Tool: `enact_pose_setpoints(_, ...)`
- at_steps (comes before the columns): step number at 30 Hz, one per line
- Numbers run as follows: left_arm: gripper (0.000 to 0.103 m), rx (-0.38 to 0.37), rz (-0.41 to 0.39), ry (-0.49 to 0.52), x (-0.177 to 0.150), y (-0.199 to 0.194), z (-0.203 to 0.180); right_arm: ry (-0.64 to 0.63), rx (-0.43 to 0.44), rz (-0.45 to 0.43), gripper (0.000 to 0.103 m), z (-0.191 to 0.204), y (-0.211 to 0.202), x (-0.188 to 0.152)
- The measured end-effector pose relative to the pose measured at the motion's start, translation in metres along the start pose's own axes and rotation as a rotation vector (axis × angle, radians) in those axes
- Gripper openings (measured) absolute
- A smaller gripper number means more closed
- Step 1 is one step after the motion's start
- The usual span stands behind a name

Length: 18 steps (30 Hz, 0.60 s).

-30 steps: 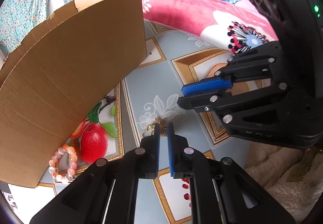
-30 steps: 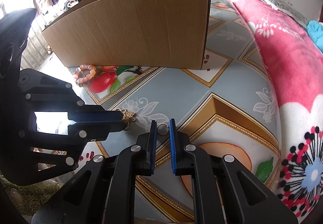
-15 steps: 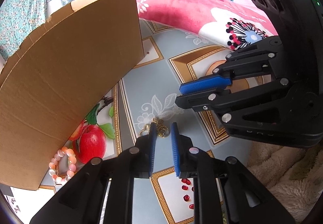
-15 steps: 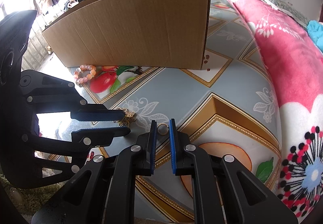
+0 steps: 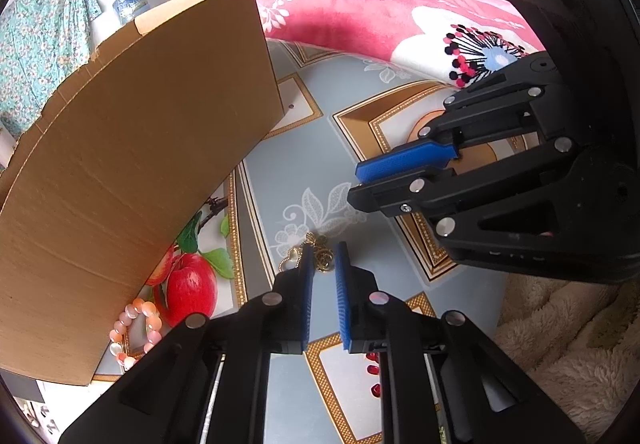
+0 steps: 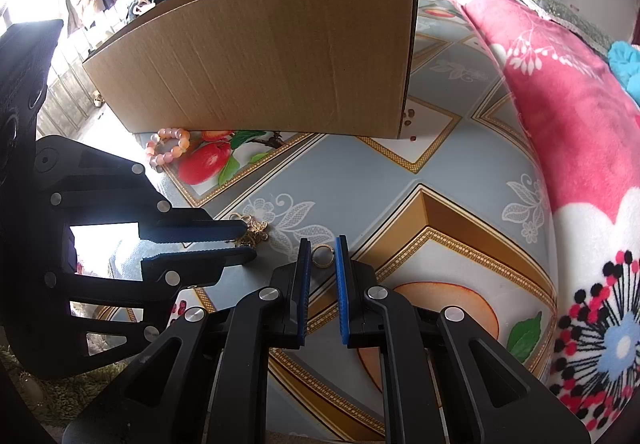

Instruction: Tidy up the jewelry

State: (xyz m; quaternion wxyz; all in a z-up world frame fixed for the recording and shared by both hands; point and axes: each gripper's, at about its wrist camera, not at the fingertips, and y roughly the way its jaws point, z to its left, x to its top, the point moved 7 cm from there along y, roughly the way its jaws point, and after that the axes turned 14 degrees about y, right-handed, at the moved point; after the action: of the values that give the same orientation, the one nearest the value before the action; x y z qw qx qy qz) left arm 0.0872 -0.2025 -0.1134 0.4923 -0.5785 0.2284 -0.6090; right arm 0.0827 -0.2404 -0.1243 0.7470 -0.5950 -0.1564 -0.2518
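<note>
A small heap of gold jewelry [image 5: 320,254] lies on the patterned table cloth, also in the right wrist view [image 6: 254,232]. My left gripper [image 5: 321,250] is open with its blue pads on either side of the heap; it shows in the right wrist view [image 6: 244,242]. A gold ring [image 6: 322,256] lies between the pads of my right gripper [image 6: 321,242], which is narrowly open around it. The right gripper shows in the left wrist view [image 5: 358,184]. A pink bead bracelet [image 5: 134,332] lies by the cardboard box [image 5: 132,172], also in the right wrist view [image 6: 168,148].
The tall open cardboard box [image 6: 260,60] stands at the far side of the table. A pink flowered blanket [image 6: 560,124] lies along the right. Small red beads [image 5: 374,372] lie under the left gripper. A beige fluffy rug [image 5: 560,344] is at the near edge.
My left gripper has opened from almost shut and moved forward so its pads straddle the gold heap. The right gripper has stayed still around the ring.
</note>
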Motion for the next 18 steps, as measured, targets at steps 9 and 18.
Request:
enact_pose_setpoints(9, 0.004, 0.008, -0.013, -0.005, -0.005, -0.005, 0.005, -0.001, 0.004, 0.0, 0.01, -0.001, 0.001, 0.003)
enact_pose_setpoints(18, 0.004, -0.031, -0.054, -0.042, -0.005, -0.016, 0.005, -0.004, 0.003, 0.0, 0.01, -0.001, -0.001, 0.002)
